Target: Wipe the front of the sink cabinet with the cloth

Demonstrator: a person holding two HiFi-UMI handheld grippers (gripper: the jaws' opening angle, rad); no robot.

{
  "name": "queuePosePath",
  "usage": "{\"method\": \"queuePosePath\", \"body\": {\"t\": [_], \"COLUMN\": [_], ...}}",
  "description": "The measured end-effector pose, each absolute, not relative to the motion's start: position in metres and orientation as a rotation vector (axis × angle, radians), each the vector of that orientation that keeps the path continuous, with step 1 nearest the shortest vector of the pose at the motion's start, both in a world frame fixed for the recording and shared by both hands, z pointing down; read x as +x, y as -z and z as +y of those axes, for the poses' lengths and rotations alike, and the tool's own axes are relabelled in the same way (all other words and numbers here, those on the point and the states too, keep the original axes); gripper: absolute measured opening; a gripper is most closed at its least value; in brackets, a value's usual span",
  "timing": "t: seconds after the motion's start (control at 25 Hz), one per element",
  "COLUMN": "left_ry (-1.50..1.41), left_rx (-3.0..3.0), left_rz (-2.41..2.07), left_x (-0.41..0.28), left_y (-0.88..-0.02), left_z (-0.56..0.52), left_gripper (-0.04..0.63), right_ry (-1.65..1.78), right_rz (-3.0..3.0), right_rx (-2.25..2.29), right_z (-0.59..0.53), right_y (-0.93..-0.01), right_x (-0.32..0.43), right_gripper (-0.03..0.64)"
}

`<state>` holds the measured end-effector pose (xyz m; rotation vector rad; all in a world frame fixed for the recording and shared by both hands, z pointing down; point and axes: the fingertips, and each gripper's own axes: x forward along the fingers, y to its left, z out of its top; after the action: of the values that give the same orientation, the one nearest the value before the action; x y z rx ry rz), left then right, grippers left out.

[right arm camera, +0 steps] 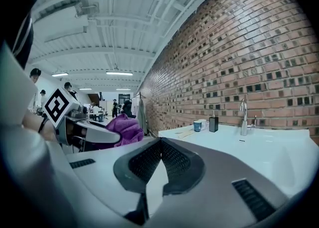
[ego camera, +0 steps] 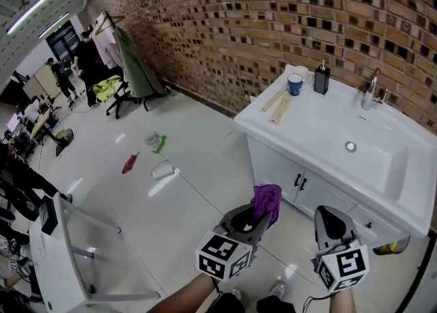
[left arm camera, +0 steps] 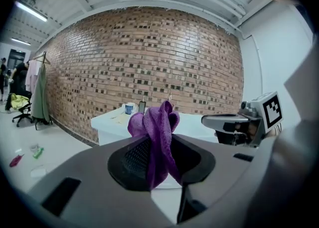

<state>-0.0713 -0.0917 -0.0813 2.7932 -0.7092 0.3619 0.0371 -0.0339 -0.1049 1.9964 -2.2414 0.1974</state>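
**Both grippers, seen from your head.** Your left gripper (ego camera: 258,217) is held low in front of you with its jaws pointing forward. They are clamped on a bunched purple cloth (ego camera: 268,197) that stands up above the jaw tips. Your right gripper (ego camera: 330,220) sits level beside it, apart from it, with its jaws pressed together and nothing between them. The left marker cube (ego camera: 222,257) and the right marker cube (ego camera: 343,266) face back toward you. Your bare left forearm (ego camera: 179,298) enters from the lower edge. Little of your right wrist (ego camera: 341,301) shows.
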Motion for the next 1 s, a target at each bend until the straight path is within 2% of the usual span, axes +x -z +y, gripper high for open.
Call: {"method": "queuePosePath", "body": {"t": [0.52, 0.8, 1.0], "left_ry": [-0.321, -0.297, -0.236], "left_rx": [2.832, 2.817, 2.84], "left_rz": [-0.665, -0.811, -0.962], "left_x": [-0.058, -0.021, -0.008], "left_y": [-0.088, -0.162, -0.197], "left_z": [-0.231, -0.305, -0.352], "left_gripper": [0.109, 0.109, 0.109], "right_ry": [-0.186, -0.258, -0.156], "right_rz": [-2.195, -2.192, -2.326], "right_rx": [1.982, 1.983, 1.936], "right_z": [-0.144, -0.195, -0.213], "right_y": [-0.018, -0.109, -0.163], "right_x": [0.001, 0.027, 0.032], "right_gripper": [0.002, 0.002, 0.002]}}
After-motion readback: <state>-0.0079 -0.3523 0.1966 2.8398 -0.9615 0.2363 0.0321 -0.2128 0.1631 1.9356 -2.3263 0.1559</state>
